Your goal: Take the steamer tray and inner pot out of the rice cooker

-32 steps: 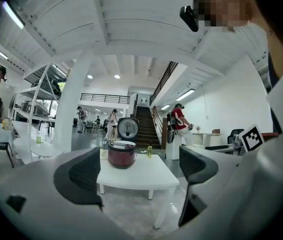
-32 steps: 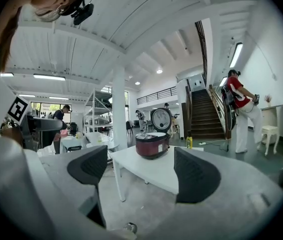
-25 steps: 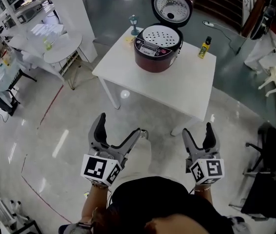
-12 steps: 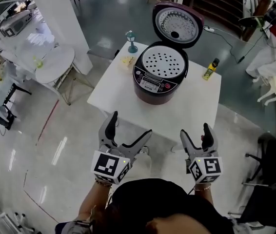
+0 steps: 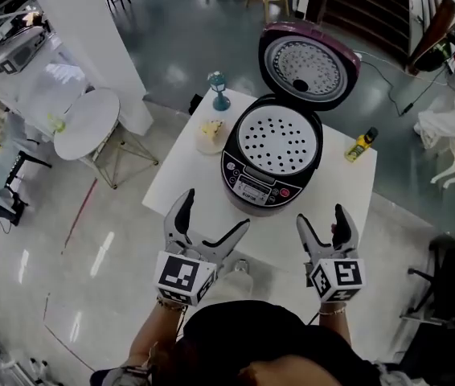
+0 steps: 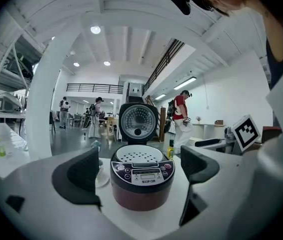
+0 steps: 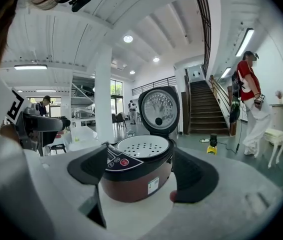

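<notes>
A dark red rice cooker (image 5: 272, 167) stands on a white table (image 5: 340, 191) with its lid (image 5: 306, 64) swung up at the back. A white perforated steamer tray (image 5: 279, 140) sits in its mouth and hides the inner pot. The cooker also shows ahead in the left gripper view (image 6: 142, 181) and the right gripper view (image 7: 137, 176). My left gripper (image 5: 211, 215) is open, short of the table's near edge. My right gripper (image 5: 321, 221) is open too, just in front of the cooker. Neither touches anything.
On the table stand a small teal lamp (image 5: 218, 89), a small dish with yellow food (image 5: 211, 133) and a yellow bottle (image 5: 361, 144). A round white side table (image 5: 88, 122) and a white pillar (image 5: 83, 30) lie to the left. People (image 6: 181, 115) stand farther back.
Both grippers and the view have come closer to the table; the cooker now lies just ahead of the jaws. Both grippers stay open and empty.
</notes>
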A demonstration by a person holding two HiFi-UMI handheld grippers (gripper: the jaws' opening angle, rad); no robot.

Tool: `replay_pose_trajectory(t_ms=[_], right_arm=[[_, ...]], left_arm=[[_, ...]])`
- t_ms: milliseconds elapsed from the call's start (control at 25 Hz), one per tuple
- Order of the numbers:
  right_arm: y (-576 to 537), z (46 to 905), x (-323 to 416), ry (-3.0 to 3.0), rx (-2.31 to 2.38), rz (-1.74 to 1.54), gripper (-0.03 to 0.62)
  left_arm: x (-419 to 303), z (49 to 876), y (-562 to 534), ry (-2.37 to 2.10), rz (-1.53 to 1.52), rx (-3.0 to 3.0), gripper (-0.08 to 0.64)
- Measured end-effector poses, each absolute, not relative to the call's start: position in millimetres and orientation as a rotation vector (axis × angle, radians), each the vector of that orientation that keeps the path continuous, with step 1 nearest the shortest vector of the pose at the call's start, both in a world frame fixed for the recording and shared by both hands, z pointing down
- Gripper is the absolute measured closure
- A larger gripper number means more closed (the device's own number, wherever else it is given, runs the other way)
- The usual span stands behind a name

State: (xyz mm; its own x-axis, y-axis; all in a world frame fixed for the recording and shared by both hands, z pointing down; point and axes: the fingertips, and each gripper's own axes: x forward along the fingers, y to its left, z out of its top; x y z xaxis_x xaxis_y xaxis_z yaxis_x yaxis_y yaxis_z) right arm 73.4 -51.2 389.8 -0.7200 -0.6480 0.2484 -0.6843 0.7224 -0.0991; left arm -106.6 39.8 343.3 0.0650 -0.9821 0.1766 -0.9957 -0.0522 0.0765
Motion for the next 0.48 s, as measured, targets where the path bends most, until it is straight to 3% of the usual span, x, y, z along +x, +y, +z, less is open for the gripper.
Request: replay_pose_trajectory(t_ms=[240, 480], right_arm=[[-100.7, 404.7, 63.1, -2.631, 1.158, 0.298, 0.193], [-132.2, 397.8, 60.3, -2.509, 1.184, 0.193, 0.193]], left_arm=[[-139.6, 343.2, 0.6, -1.969, -0.011, 2.063, 0.075], [-153.4, 359.5, -37.4, -1.910, 0.184, 2.124, 0.075]])
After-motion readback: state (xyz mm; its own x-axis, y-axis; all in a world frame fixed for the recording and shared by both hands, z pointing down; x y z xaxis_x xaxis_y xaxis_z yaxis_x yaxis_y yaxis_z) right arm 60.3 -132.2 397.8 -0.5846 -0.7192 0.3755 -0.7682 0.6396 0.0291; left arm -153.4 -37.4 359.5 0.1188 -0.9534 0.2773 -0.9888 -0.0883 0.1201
